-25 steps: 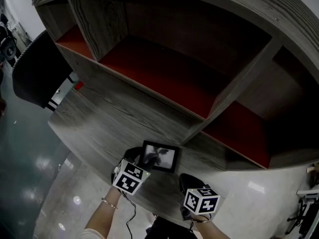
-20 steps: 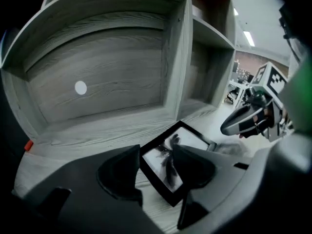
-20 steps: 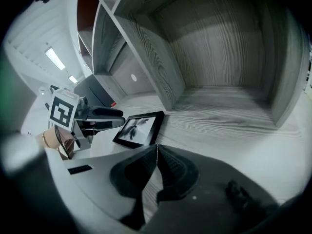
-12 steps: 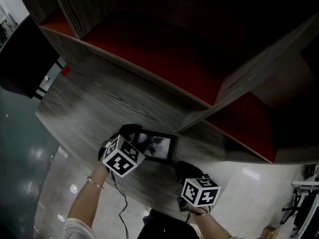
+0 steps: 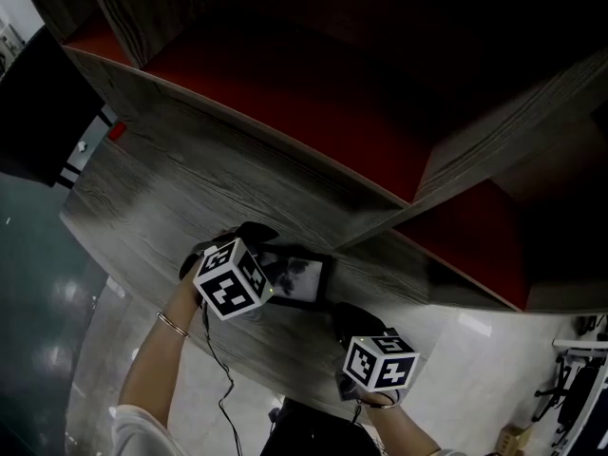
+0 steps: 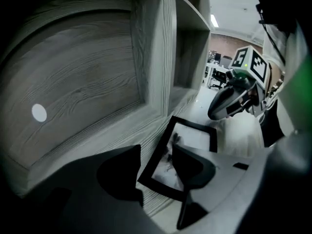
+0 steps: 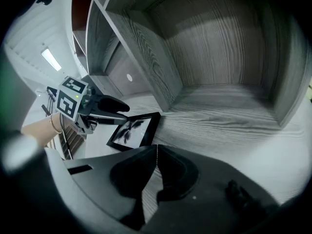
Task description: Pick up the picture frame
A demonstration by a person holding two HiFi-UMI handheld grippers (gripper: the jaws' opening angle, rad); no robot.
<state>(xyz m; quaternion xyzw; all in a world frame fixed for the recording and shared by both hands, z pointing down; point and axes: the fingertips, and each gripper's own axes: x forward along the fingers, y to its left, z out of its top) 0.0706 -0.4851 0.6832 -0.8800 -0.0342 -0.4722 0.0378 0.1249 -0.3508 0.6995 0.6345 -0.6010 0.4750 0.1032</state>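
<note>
Picture frame (image 5: pixel 304 277) flat on desk (image 5: pixel 190 198) near shelf divider (image 7: pixel 146 57), left claw (image 6: pixel 157 153) agape astride its edge, right claw (image 7: pixel 156 150) closed nearby

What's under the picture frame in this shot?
The frame lies flat on the grey wood shelf, which shows all around it. The frame hides anything directly beneath it. The left tool has its jaws apart, one on either side of the frame's edge.

Dim scene here: a grey wood-grain shelf unit (image 5: pixel 209 198) fills the view, its open compartments floored in red panels (image 5: pixel 285 103). Glossy reflective floor (image 5: pixel 57 350) lower left, black chair back (image 5: pixel 38 112) above it, bright ceiling strip light (image 6: pixel 213 20) beyond.
</note>
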